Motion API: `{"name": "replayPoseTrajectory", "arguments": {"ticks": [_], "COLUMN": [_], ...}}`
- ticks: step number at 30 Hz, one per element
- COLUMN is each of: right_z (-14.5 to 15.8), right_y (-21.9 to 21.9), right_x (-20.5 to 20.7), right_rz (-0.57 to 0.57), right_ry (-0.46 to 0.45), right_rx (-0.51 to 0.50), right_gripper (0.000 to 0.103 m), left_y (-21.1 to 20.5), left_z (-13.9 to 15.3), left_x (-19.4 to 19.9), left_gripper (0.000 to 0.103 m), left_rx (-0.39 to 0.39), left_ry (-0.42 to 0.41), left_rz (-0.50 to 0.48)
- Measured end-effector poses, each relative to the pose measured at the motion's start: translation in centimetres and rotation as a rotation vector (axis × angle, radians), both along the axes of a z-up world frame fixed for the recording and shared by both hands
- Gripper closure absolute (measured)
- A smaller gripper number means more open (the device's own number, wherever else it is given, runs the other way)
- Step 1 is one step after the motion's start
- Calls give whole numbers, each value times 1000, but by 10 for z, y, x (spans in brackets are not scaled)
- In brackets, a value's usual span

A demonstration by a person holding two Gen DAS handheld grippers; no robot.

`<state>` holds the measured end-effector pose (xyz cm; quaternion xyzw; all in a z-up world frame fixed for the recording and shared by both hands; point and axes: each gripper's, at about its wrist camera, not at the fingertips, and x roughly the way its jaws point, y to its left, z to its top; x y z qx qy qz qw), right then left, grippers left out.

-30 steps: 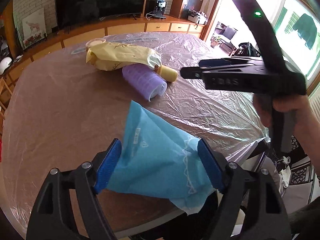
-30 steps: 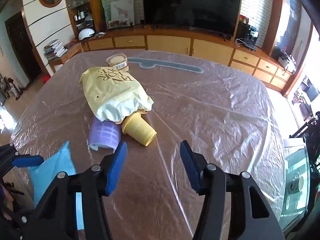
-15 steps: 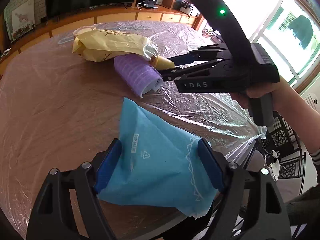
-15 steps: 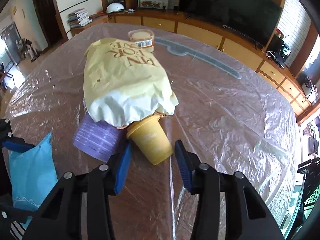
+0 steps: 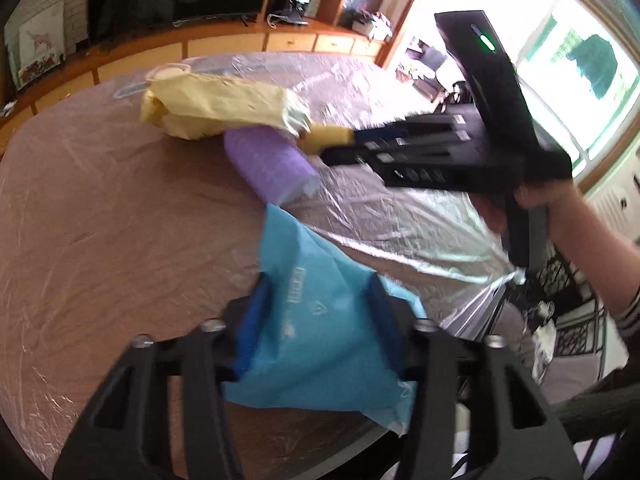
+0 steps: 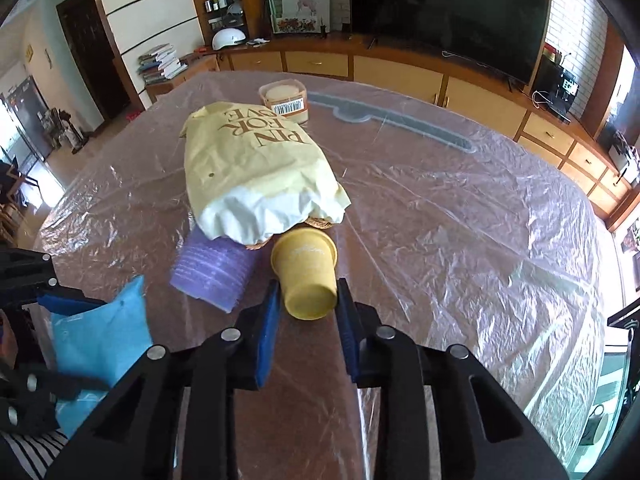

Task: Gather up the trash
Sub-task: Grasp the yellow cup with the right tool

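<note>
Trash I count: one yellow cup (image 6: 306, 276) clamped in my right gripper (image 6: 306, 300), one purple cup (image 6: 212, 276) at nine o'clock of it, one paper bag (image 6: 256, 172), one tub (image 6: 286, 100), and one blue bag (image 5: 316, 320) between my closing left gripper (image 5: 316, 320) pads, on plastic-covered table (image 6: 460, 220), living room.

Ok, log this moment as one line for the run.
right gripper: shut on yellow cup | left gripper: jaws closing on blue bag | purple cup, paper bag: on table

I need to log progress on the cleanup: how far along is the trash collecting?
Nothing looks bagged yet. In hand: the right gripper is shut on the yellow cup, and the left gripper is closing on the blue trash bag. Left on the table: purple cup, yellow paper bag, small tub.
</note>
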<state>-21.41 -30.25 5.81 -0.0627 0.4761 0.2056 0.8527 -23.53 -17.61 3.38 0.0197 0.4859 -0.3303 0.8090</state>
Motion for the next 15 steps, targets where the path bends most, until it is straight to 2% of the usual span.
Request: {"name": "replayPoseTrajectory", "arguments": {"ticks": [1, 5, 6, 7, 8, 10, 12, 15], "right_z": [2, 6, 5, 4, 2, -1, -3, -8], "right_y": [-2, -4, -3, -3, -2, -1, 1, 1], "right_x": [-3, -14, -15, -16, -16, -15, -13, -8], "right_rz": [-5, -7, -2, -2, -4, -10, -25, -49], "right_ry": [-4, -5, 0, 3, 6, 7, 4, -4], "right_rx": [4, -4, -9, -18, -33, -45, -50, -45], "right_gripper": [76, 76, 76, 76, 76, 74, 58, 48], "left_y": [3, 7, 9, 11, 14, 18, 20, 27], "left_z": [1, 4, 4, 4, 5, 6, 3, 0], "left_x": [2, 4, 4, 5, 6, 5, 4, -4], "left_gripper": [64, 64, 52, 23, 14, 12, 12, 12], "left_rx": [-15, -45, -58, -64, -72, -84, -62, -58], "left_ry": [6, 20, 32, 47, 58, 79, 90, 105], "left_rz": [11, 11, 15, 27, 42, 53, 77, 133]}}
